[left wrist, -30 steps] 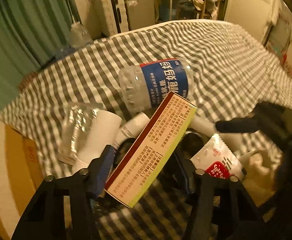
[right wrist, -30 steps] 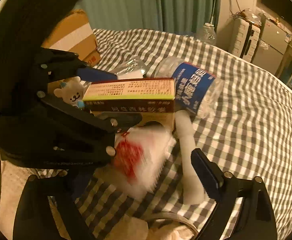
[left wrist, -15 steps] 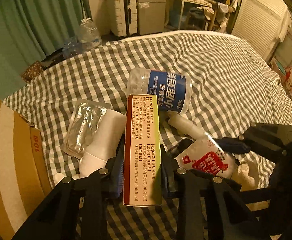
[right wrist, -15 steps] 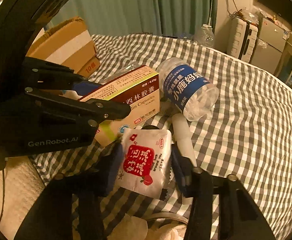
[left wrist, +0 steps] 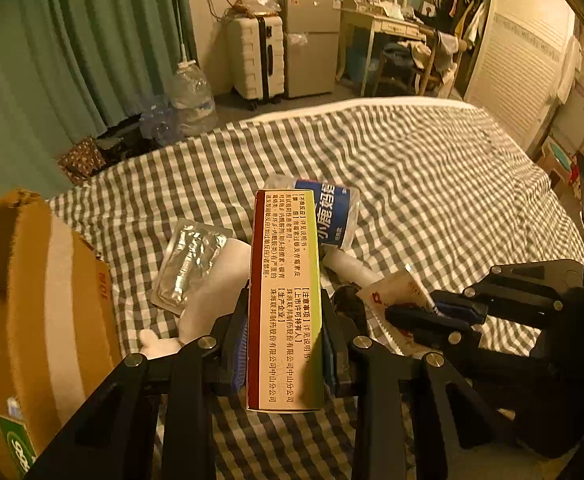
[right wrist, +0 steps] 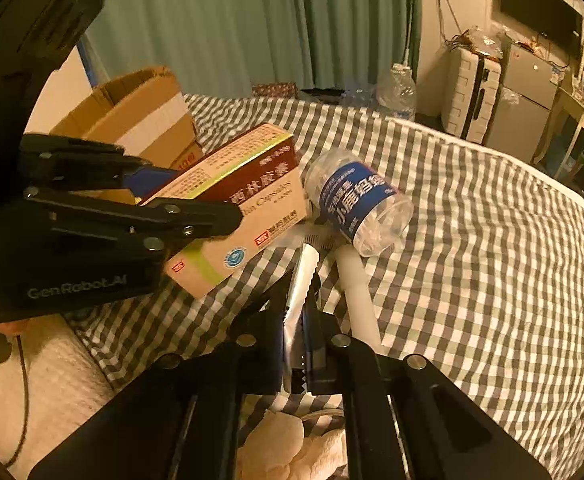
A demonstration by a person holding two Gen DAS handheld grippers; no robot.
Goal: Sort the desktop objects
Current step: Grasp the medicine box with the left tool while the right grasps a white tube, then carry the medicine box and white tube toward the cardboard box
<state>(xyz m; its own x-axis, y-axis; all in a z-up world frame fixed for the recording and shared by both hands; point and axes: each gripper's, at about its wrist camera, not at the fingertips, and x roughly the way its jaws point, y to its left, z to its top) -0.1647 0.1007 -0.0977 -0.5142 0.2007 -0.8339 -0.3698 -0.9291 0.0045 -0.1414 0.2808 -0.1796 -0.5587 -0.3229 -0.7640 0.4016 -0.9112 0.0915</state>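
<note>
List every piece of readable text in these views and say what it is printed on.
"GenRobot.AI": black left gripper body.
"小鹿妈妈": blue label of the clear plastic bottle.
"Capsules", "注意事项": maroon-and-cream medicine box; fine print too small.
"10": brown cardboard box.
Red-printed white sachet: unreadable.

On the grey-and-white checked bedspread (left wrist: 432, 184), the clear plastic bottle with a blue label (left wrist: 332, 212) lies on its side toward the middle, a white plastic tube (right wrist: 356, 292) touching its near side. Left of them a silver foil blister pack (left wrist: 190, 264) leans on a white cylinder (left wrist: 216, 292). The brown cardboard box (left wrist: 32, 300) stands at the bedspread's left edge.
</note>
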